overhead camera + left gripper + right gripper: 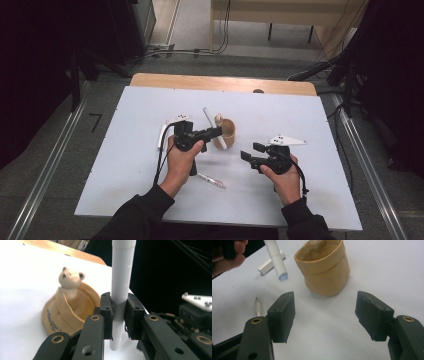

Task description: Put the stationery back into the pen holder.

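So the left tongs (118, 315) are pinching the white pen (122, 277) around its middle, held up off the surface (140, 165), long axis leaning from near-right up to far-left in the high view. The tan pouch (228, 134) with the little bear-topped thing (70, 278) in it stands just right of that pen, mouth up. My guess is the pen needs tipping more upright to drop in. Right tongs (325, 315) are spread with nothing between them, further right and nearer.
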Demonstrator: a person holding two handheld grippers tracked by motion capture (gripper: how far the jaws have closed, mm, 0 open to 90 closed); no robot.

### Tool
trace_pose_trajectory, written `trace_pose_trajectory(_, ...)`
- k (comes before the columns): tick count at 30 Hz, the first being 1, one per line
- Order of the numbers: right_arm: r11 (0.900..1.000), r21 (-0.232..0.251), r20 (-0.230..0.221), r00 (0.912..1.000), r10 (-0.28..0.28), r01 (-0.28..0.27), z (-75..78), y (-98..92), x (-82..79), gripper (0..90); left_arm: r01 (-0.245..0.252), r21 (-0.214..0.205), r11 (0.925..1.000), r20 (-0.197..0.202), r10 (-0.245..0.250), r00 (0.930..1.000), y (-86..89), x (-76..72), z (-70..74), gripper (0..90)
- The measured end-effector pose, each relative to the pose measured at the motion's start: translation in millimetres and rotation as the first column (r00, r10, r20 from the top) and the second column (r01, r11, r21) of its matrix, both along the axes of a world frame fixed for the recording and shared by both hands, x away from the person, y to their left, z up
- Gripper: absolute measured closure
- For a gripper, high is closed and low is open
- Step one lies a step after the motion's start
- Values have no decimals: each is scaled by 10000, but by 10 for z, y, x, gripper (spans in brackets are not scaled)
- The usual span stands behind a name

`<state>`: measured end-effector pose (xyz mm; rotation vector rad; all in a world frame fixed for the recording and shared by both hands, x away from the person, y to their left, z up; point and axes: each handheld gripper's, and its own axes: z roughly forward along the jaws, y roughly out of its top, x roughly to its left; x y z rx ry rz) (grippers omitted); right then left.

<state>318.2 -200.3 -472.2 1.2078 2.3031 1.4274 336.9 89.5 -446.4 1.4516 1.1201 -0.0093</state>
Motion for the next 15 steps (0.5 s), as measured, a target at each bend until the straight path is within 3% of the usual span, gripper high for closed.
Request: trace_pose_trajectory(15, 9999, -98, 8, 10000, -56, 56, -13, 4, 12, 311, -654, -92, 9978, 179, 656, 9977, 7, 186, 84, 793)
